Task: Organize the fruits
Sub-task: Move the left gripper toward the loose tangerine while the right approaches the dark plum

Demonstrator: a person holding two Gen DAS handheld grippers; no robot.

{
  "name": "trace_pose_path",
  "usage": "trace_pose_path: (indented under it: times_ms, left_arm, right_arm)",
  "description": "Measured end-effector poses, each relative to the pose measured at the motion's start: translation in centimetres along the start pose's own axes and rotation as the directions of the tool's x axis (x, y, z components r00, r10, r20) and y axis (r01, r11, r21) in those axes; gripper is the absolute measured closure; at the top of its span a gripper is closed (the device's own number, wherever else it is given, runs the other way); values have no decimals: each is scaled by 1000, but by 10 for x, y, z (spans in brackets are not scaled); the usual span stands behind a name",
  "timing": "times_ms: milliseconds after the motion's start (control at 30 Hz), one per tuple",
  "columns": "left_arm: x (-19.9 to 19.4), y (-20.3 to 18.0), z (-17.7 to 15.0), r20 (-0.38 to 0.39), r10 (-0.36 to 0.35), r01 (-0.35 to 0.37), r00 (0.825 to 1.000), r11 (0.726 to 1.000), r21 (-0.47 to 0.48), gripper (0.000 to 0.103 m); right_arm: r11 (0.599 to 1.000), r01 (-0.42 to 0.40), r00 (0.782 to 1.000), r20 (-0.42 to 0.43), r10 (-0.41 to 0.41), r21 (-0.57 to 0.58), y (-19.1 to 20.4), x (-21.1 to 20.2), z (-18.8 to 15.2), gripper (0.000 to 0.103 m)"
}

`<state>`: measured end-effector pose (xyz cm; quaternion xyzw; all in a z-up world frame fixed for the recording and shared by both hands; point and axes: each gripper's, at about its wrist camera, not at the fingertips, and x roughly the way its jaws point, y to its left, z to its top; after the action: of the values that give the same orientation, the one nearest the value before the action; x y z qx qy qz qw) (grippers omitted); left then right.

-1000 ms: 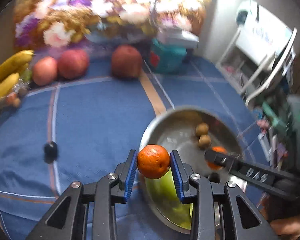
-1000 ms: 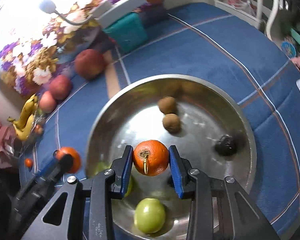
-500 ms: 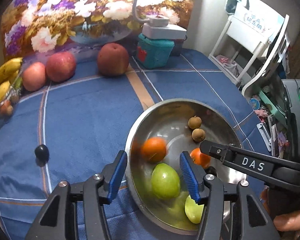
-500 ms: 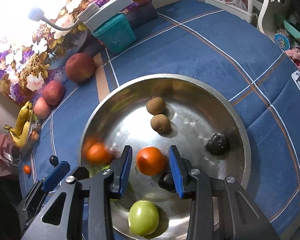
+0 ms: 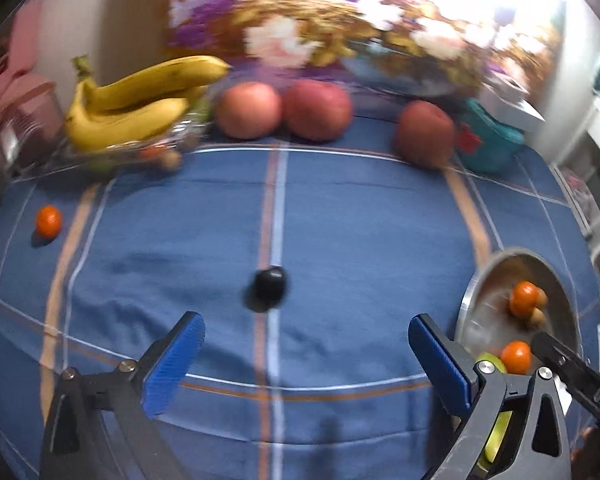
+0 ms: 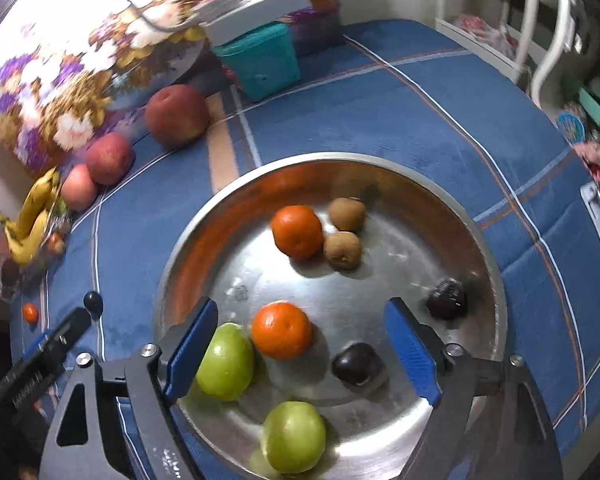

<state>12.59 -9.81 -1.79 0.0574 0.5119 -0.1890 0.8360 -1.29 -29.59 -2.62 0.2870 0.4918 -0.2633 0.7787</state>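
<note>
My right gripper hangs over the steel bowl, its jaws opening. An orange lies loose in the bowl below them, clear of the pads. A second orange, two brown kiwis, two green apples and two dark plums also lie in the bowl. My left gripper is over the blue cloth left of the bowl, jaws opening wide with nothing between them. A black plum sits just beyond its fingertips. A small orange lies far left.
Bananas in a clear dish, three red apples and a teal box line the back edge before a flowered panel. A white rack and clutter stand off the table's right side.
Both grippers opened and let their oranges drop into the bowl. The left gripper then swung left, off the bowl and over the cloth near the black plum. The right stayed over the bowl.
</note>
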Motion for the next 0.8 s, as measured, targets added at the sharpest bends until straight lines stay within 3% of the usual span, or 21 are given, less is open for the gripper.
trace_pose_path:
  times_ms: [67, 133, 433, 533, 800]
  left_arm:
    - [-2, 12, 1, 8, 1, -1, 1000, 1000, -21, 0]
    - [-4, 18, 3, 22, 9, -9, 1000, 1000, -19, 0]
    - [-11, 58, 8, 36, 64, -63, 997, 997, -39, 0]
    - [-13, 81, 8, 39, 56, -52, 998, 995, -91, 0]
    - [-22, 161, 26, 101, -39, 51, 994, 992, -114, 0]
  right_arm:
    - [999, 14, 1000, 16, -13, -36, 11, -1, -3, 16]
    - [997, 23, 999, 24, -21, -78, 23, -1, -6, 5]
    - [986, -1, 1000, 22, 5, -169, 64, 3, -18, 5]
    - [981, -3, 999, 36, 10, -194, 77, -1, -21, 5]
    - [928, -183, 981, -3, 193, -324, 151, -9, -24, 5]
